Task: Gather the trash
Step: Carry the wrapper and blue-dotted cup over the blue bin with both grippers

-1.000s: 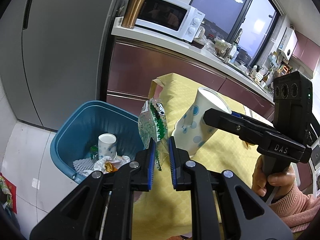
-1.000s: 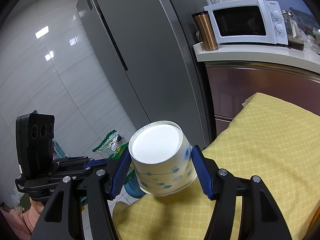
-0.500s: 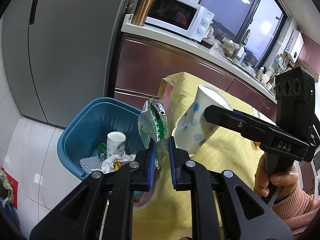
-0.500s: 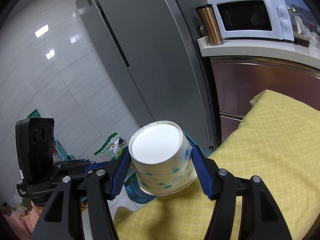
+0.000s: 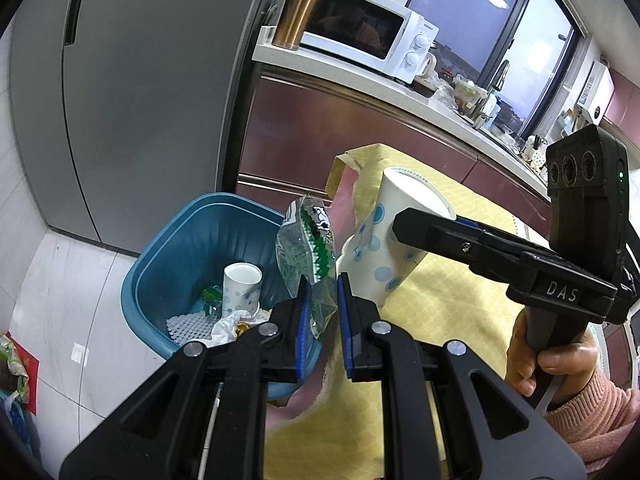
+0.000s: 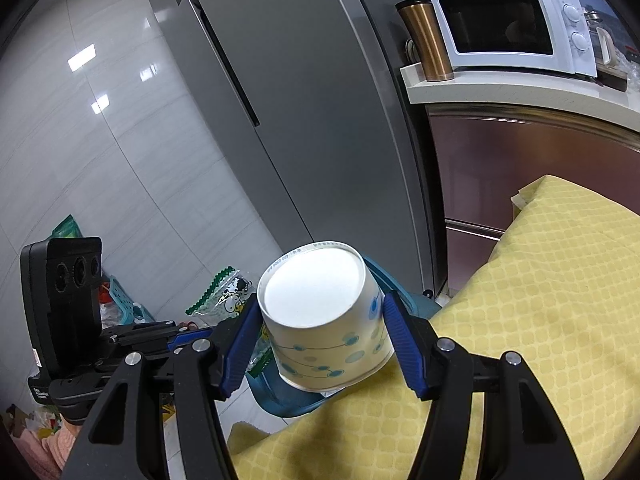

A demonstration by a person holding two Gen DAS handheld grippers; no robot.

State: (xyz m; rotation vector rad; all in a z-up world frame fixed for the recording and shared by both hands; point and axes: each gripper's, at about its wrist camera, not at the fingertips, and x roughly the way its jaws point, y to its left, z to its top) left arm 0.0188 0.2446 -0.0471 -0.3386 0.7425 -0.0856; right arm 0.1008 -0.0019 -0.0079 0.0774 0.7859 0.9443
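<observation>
My left gripper [image 5: 322, 280] is shut on a clear snack wrapper [image 5: 306, 244] with green and white print, held upright over the near rim of a blue waste bin [image 5: 176, 240]. The bin holds a dotted paper cup [image 5: 241, 286], crumpled paper and other scraps. My right gripper [image 6: 320, 320] is shut on a white paper cup [image 6: 324, 316] with blue dots, its base facing the camera. In the left wrist view that cup [image 5: 384, 252] hangs tilted above the corner of the yellow tablecloth [image 5: 460, 308], just right of the wrapper. The wrapper [image 6: 228, 294] and bin rim [image 6: 288, 400] show behind the cup.
A grey fridge [image 5: 140, 100] stands behind the bin. A counter [image 5: 360, 80] carries a white microwave [image 5: 360, 36] and a copper tumbler [image 5: 296, 14]. Maroon cabinets run under it. A hand in a pink sleeve [image 5: 592, 400] grips the right tool. Bags and a small basket lie on the floor [image 6: 120, 300].
Both grippers have drifted toward the bin, which now sits nearer the middle of the left wrist view. The cup has moved from over the cloth to its edge. Both grips are unchanged.
</observation>
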